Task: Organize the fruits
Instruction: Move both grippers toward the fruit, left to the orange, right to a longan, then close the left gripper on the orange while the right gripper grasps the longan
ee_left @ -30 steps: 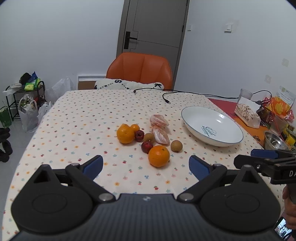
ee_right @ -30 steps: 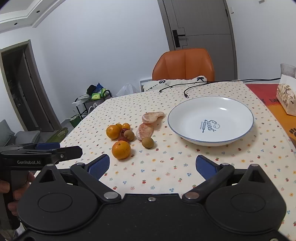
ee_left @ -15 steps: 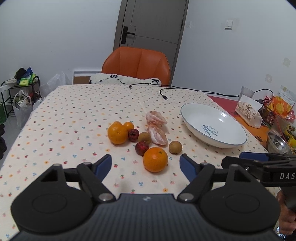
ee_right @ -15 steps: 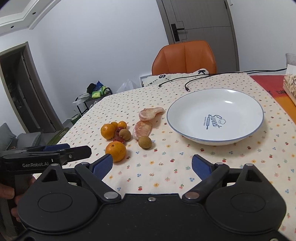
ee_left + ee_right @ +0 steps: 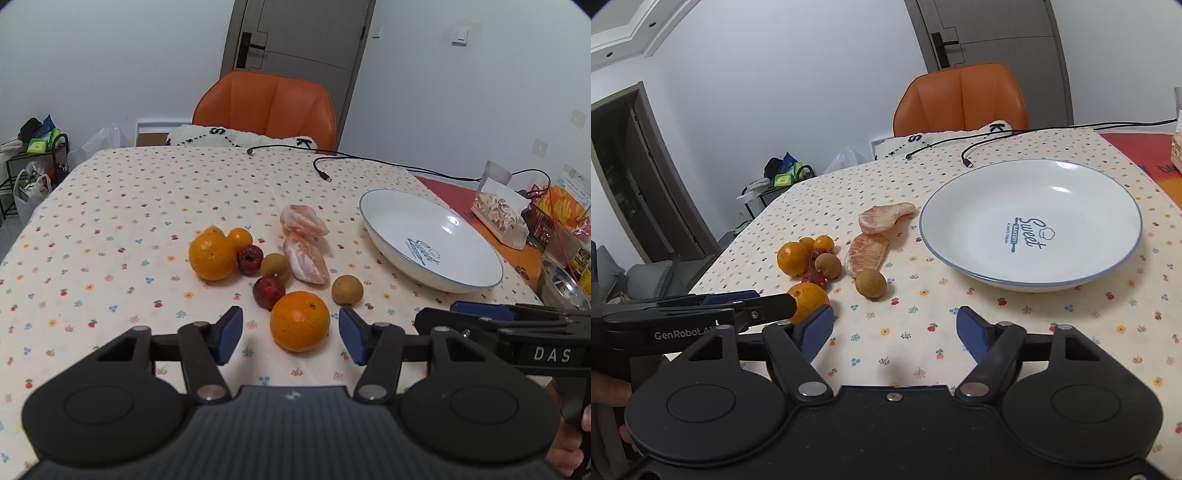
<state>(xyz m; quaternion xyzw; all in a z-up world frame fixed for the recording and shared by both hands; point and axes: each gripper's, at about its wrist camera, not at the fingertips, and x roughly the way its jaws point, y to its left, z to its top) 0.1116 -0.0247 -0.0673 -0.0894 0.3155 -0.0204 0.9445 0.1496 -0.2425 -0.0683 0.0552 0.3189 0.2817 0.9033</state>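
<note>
Fruit cluster on dotted tablecloth [image 5: 110, 206], nearer than a second ago. Left to right: large orange [image 5: 212, 254], small orange [image 5: 240, 238], red fruits, brown longan [image 5: 276, 266], peeled segments [image 5: 306, 258] with long axis running away from camera, second longan [image 5: 347, 290].

Nearest orange [image 5: 299, 320]: now between spread fingers of left gripper [image 5: 291, 334], untouched; partly hidden in right view.

Right gripper [image 5: 895, 328]: fingers apart, over bare cloth.

Plate [image 5: 960, 254]: right of fruit.

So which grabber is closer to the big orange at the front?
The left one. The left gripper has its open fingers on either side of the orange, not touching. The right gripper is off to the orange's right, over bare tablecloth.
</note>
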